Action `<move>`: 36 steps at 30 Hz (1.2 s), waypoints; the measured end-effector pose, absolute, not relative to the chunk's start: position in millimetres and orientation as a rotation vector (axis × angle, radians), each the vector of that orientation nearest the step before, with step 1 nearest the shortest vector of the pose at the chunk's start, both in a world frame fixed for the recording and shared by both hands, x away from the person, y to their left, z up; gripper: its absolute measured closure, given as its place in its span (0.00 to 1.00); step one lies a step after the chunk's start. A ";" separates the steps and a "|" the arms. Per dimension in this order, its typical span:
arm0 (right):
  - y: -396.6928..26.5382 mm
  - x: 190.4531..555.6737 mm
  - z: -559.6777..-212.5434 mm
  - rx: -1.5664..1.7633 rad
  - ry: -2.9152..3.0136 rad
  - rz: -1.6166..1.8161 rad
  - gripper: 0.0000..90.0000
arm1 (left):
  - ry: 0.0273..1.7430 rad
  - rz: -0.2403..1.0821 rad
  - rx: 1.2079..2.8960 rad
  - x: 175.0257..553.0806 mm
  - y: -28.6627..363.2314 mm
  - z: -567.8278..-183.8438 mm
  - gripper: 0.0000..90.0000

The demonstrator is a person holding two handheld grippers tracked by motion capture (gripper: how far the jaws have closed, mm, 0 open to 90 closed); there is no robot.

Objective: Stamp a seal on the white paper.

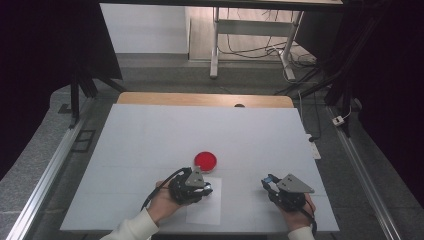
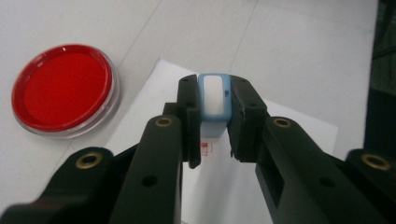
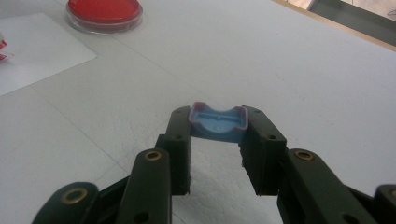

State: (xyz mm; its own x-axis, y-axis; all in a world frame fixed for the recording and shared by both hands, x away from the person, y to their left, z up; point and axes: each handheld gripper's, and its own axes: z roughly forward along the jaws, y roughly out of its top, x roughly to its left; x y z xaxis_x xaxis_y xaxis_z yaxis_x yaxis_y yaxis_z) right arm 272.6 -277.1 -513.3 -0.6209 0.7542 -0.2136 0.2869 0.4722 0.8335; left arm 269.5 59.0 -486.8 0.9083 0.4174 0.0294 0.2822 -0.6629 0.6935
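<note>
Here, white table above grey floor, round red clear-rimmed dish beside white paper sheet bearing unreadable red stamp mark, left gripper clamping small blue-and-white stamp, right gripper clamping blue plastic cap.

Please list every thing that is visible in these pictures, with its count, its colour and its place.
stamp: one, blue and white, clamped in the left gripper above the paper
stamp cap: one, blue, clamped in the right gripper
ink pad: one, red in a clear round case, on the table beyond the paper
paper sheet: one, white, near edge of the table, small red print on it
table: one, white
left gripper: one, black, shut
right gripper: one, black, shut
</note>
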 end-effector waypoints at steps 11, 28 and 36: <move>-277.2 272.3 -512.9 0.861 2.148 1.063 0.71 | 0.542 0.236 2.234 270.6 72.0 -473.2 0.85; -276.8 272.9 -513.8 0.861 2.150 1.064 0.71 | 0.636 0.233 2.103 278.8 98.6 -456.9 0.85; -276.7 273.3 -514.4 0.861 2.154 1.058 0.71 | 0.665 0.211 2.040 281.5 108.6 -452.6 0.85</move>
State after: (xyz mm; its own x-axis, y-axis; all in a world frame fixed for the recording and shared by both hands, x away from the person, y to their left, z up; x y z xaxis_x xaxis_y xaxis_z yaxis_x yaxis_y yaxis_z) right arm 273.3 -276.7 -514.4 -0.6211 0.7537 -0.2148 0.2907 0.4762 0.8299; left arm 281.5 108.6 -452.6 0.8374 0.5347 -0.1137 0.3719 -0.4049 0.8353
